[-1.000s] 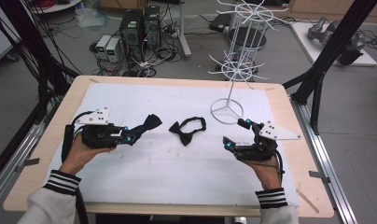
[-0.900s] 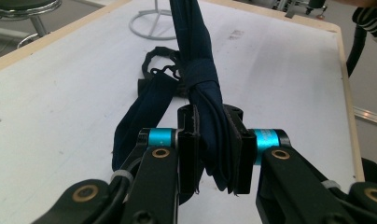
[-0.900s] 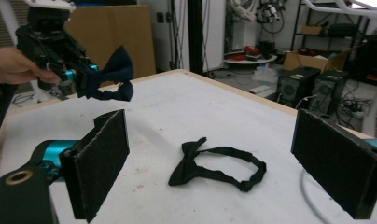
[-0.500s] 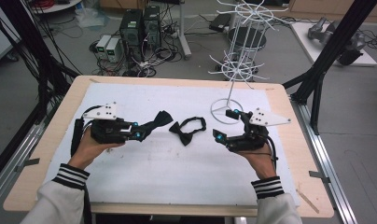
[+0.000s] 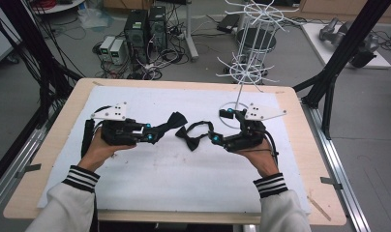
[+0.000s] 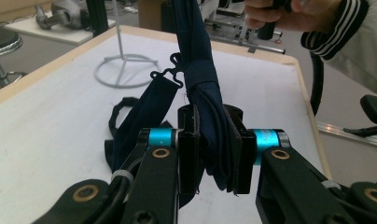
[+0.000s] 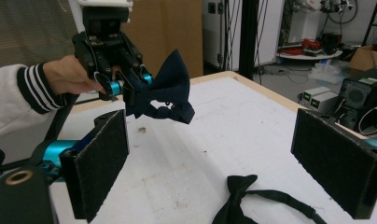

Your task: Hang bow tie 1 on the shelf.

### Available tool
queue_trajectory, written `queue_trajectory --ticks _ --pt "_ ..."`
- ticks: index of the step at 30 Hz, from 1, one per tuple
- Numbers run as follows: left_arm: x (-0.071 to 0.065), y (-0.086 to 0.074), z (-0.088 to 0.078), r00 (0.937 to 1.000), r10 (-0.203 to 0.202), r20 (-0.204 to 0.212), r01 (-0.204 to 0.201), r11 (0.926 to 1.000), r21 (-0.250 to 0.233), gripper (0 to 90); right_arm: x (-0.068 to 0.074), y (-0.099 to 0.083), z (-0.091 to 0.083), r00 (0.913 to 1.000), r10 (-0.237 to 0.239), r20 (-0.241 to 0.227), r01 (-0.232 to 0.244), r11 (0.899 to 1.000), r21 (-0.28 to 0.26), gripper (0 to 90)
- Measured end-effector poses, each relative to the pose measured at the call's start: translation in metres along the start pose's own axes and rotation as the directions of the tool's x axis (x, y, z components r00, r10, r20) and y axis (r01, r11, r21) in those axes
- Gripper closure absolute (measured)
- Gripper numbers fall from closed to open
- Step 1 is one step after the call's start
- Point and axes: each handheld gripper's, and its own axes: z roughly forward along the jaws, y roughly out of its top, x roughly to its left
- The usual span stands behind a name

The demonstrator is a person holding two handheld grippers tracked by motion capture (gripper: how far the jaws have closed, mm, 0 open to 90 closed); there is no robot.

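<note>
Clearly soft and light, the navy bow tie (image 6: pixel 210 116) is clamped in the left claw (image 5: pixel 152 133) beside the black bow tie (image 5: pixel 191 137) on the desk (image 5: pixel 159 174); grip its knot, while the right claw (image 7: pixel 224 163) gapes.

The black bow tie (image 7: pixel 252 198) is cut off by the right gripper view's bottom edge.

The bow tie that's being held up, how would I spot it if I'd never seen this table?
Start at the white mat on the wooden table, then find the left gripper. The navy bow tie is pinched by one wing between its jaws and lifted off the mat. The other bow tie is black, lies flat with its strap looped, and nothing grips it.
</note>
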Motion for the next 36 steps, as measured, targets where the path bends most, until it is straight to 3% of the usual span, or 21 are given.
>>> queue_trajectory --ticks 8,13,21,29,31,34,36 --pt "-0.002 0.007 0.011 0.9992 0.012 0.039 -0.011 0.9996 -0.025 77.3 -0.002 0.01 0.011 0.9975 0.018 -0.069 -0.018 1.0 0.004 12.8" --pt "-0.002 0.009 0.017 0.9983 0.015 0.057 -0.013 0.9991 -0.04 77.4 -0.005 0.013 0.02 0.9888 0.032 -0.146 -0.027 0.999 0.034 15.0" --pt "-0.004 0.01 0.02 0.9968 0.026 0.075 -0.022 0.9984 -0.051 77.4 -0.004 0.016 0.035 0.9827 0.018 -0.184 -0.003 0.997 0.082 15.2" --pt "-0.007 0.01 0.02 0.9953 0.037 0.089 -0.032 0.9978 -0.058 77.4 -0.001 0.018 0.044 0.9773 0.002 -0.212 0.019 0.995 0.096 17.5" --pt "-0.008 0.011 0.021 0.9951 0.039 0.091 -0.033 0.9978 -0.058 77.4 0.0 0.019 0.046 0.9723 0.008 -0.234 0.013 0.996 0.087 20.4" --pt "-0.008 0.011 0.021 0.9944 0.044 0.096 -0.039 0.9976 -0.057 77.4 0.0 0.02 0.047 0.9713 0.012 -0.237 0.011 0.995 0.098 24.0" --pt "-0.009 0.011 0.022 0.9941 0.051 0.095 -0.046 0.9975 -0.053 77.5 0.002 0.022 0.049 0.9692 -0.004 -0.246 0.029 0.994 0.101 31.2"
